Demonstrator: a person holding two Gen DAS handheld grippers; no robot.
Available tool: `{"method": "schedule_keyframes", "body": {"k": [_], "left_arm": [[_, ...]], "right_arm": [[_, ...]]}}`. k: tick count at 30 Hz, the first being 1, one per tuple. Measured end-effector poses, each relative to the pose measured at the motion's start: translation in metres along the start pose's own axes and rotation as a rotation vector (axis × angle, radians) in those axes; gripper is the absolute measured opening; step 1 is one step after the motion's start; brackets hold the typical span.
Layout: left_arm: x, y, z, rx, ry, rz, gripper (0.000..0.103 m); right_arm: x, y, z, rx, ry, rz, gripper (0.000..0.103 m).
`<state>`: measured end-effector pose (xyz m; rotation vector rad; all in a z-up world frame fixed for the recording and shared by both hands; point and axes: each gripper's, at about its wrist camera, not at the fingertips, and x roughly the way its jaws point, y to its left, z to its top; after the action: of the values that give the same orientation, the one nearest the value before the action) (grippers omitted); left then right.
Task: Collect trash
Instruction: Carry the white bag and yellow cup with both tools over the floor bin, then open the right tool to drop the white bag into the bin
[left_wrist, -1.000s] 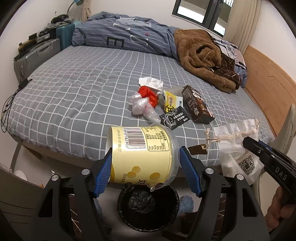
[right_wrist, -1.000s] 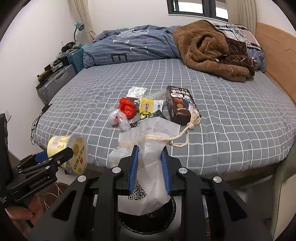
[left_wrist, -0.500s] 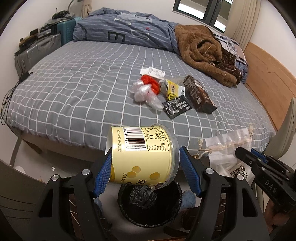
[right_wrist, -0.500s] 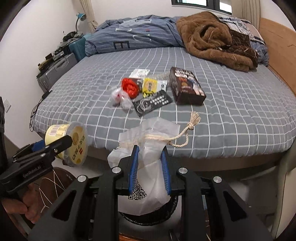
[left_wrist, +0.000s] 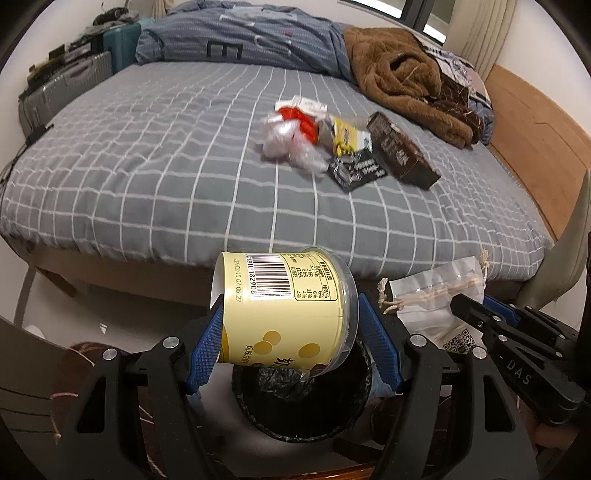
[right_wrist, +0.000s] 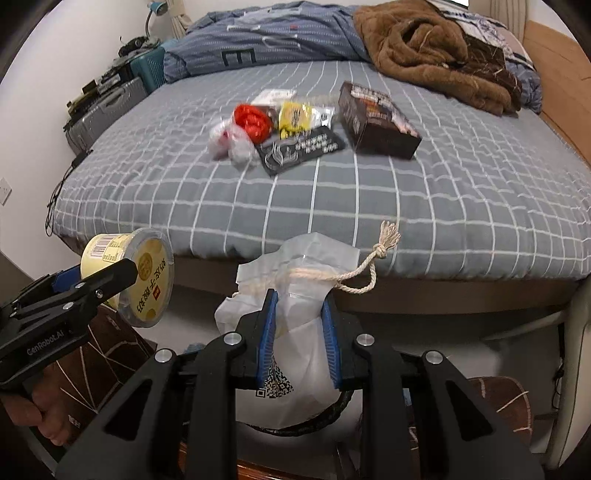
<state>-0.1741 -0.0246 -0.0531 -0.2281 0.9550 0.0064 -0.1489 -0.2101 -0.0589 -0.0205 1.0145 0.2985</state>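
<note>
Left wrist view: left gripper (left_wrist: 290, 332) has its jaws clamped on a yellow snack tub (left_wrist: 282, 306), held sideways directly above the black-lined trash bin (left_wrist: 301, 402), likely staged for a drop. Remaining wrappers (left_wrist: 321, 136) and a dark box (left_wrist: 402, 151) lie on the bed (left_wrist: 147, 177), well apart from the bin. Right wrist view: right gripper (right_wrist: 299, 332) has its jaws pinched on a white drawstring bag (right_wrist: 295, 328), hanging over the bin rim (right_wrist: 325, 415) so both items can release into it.
</note>
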Motion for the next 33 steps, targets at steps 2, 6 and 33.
{"method": "schedule_keyframes", "body": {"k": [2,6,33], "left_arm": [[0.009,0.002,-0.007,-0.005,0.015,-0.004,0.068],[0.027,0.009,-0.019,-0.011,0.047,0.004,0.068],[0.128,0.050,-0.069,-0.007,0.227,0.090,0.068]], "right_arm": [[0.008,0.000,-0.006,-0.002,0.017,-0.001,0.023],[0.024,0.002,-0.015,-0.007,0.055,0.002,0.023],[0.140,0.004,-0.064,0.013,0.279,0.021,0.023]]}}
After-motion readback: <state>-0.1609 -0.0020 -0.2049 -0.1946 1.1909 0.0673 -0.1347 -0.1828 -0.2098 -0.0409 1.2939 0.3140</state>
